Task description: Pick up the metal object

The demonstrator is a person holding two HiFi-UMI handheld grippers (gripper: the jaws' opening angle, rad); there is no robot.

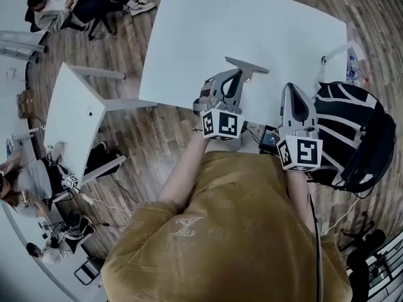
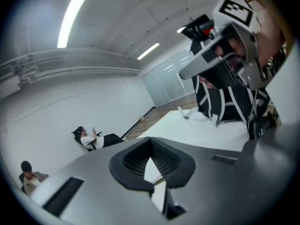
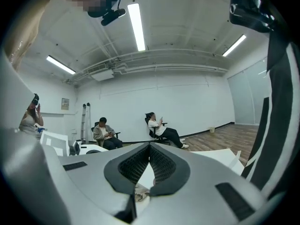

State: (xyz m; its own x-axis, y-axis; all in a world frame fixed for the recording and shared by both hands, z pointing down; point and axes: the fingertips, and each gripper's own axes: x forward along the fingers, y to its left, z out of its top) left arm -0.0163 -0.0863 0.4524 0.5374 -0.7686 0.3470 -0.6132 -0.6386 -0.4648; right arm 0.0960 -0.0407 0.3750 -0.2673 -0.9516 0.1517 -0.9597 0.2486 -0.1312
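On table (image 1: pixel 189 36), metal bar (image 1: pixel 247 65) lies flat, long axis left-to-right.

There it is: the metal object (image 1: pixel 247 66), a thin, dull grey bar. It lies flat on the white table (image 1: pixel 208 24), close to the table's near edge, and runs at a slant, with its left end a little farther from the person than its right.

Head view downward, gripper views across table (image 1: pixel 252 24)
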